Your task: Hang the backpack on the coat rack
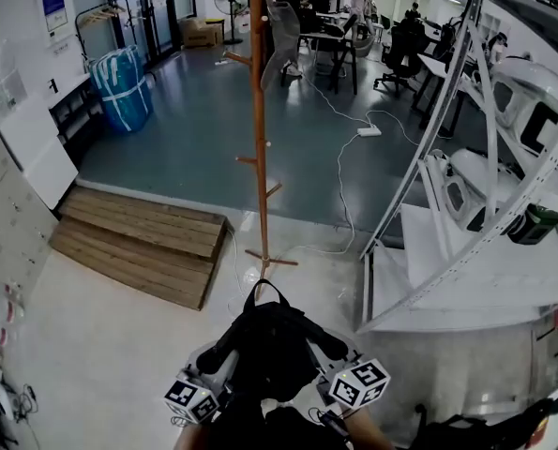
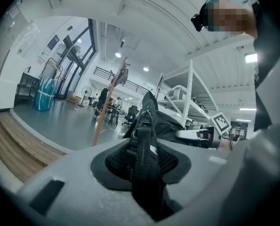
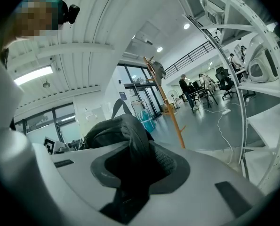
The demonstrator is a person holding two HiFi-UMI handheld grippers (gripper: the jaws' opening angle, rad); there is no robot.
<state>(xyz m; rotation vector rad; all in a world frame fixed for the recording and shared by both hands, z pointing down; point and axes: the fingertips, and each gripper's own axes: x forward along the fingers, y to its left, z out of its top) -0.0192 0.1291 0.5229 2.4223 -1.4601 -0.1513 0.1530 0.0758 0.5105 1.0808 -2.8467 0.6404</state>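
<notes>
Black fabric hides most of what you would want to check. In the head view the backpack [image 1: 271,350] covers the tips of both tongs, and its lower part runs off the bottom edge. The coat rack [image 1: 257,111] is cut off at the top edge, so its crown is out of sight there.

Your left gripper [image 2: 142,159] is clamped on a flat webbing strap [image 2: 142,145] with mesh padding behind it. Your right gripper [image 3: 135,168] is clamped on a thick padded shoulder strap [image 3: 132,135].

The backpack hangs between the two grippers above the pale floor [image 1: 119,345], near the rack's foot but apart from it. Its carry loop [image 1: 264,291] stands upright toward the pole.
</notes>
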